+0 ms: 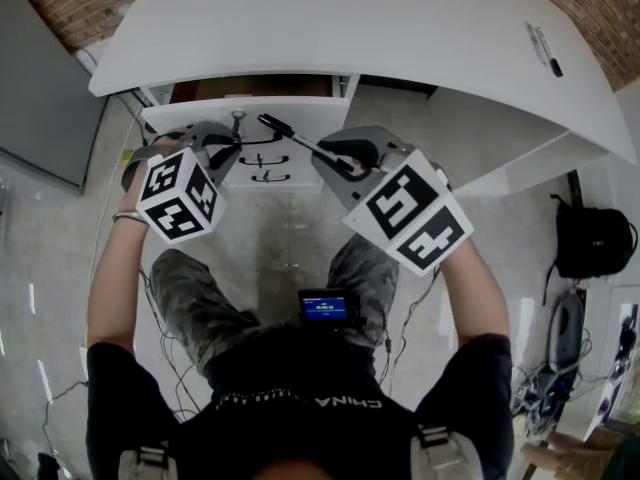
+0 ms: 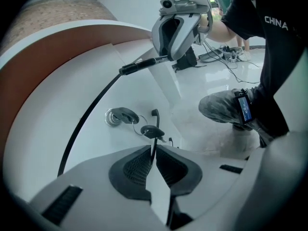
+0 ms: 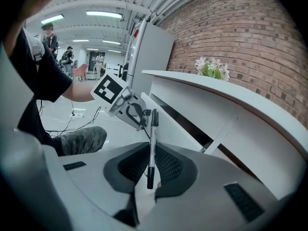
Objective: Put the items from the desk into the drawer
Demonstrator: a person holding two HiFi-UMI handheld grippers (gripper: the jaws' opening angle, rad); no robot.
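Below the desk's (image 1: 350,28) front edge, the right gripper (image 1: 340,158) (image 3: 150,153) clamps a black pen (image 1: 300,140) (image 3: 152,138) that pokes out beyond its jaws toward the open drawer (image 1: 300,108). The left gripper (image 1: 225,153) (image 2: 154,152) pinches the drawer's thin black handle (image 2: 153,141).

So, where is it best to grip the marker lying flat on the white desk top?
Likely at mid-barrel, coming from straight above, jaws across its length: the marker lies flat, thin and long, with bare desk top on both sides.
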